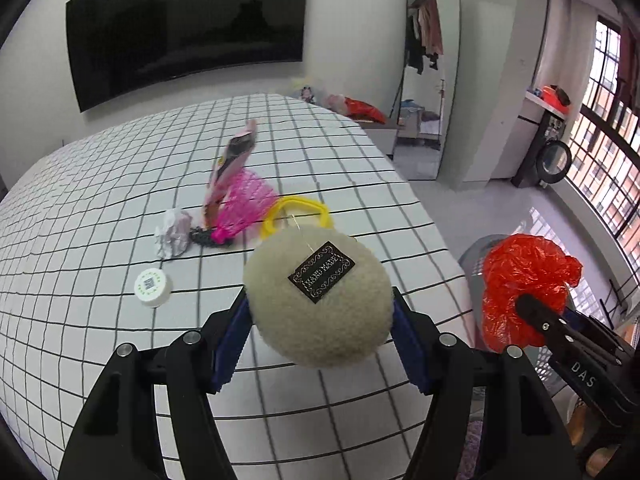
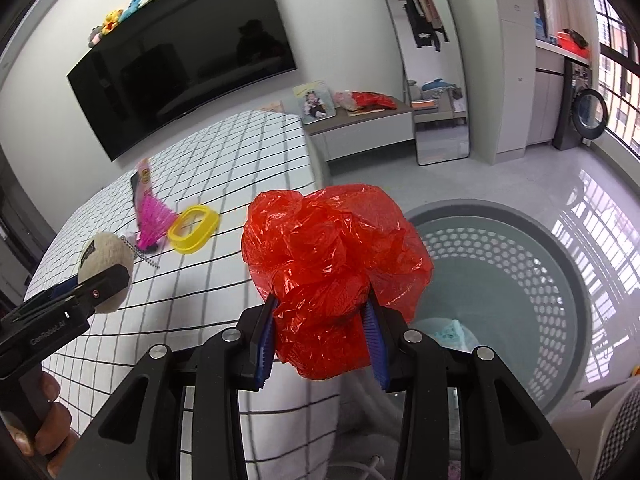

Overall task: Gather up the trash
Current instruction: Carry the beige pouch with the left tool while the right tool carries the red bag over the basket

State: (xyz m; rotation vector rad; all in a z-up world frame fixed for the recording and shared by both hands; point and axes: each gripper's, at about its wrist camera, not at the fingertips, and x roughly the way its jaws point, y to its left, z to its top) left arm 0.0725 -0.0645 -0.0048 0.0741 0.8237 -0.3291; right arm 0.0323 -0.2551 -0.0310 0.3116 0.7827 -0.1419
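My left gripper (image 1: 320,312) is shut on a round cream fleece pouch (image 1: 320,300) with a black label, held above the checked bed (image 1: 100,200). My right gripper (image 2: 322,312) is shut on a crumpled red plastic bag (image 2: 332,252), held beside the bed's edge near a grey perforated basket (image 2: 520,264). The red bag also shows in the left wrist view (image 1: 520,280). On the bed lie a yellow plastic ring (image 1: 296,212), a pink net (image 1: 244,200), a snack wrapper (image 1: 232,160), a crumpled tissue (image 1: 172,232) and a white cap (image 1: 152,286).
A large black TV (image 1: 180,28) hangs on the wall behind the bed. A mirror (image 1: 428,80) leans on the wall. A low cabinet (image 2: 360,120) holds a photo and bags. A washing machine (image 2: 584,112) stands by the window. The basket holds a pale blue item (image 2: 452,332).
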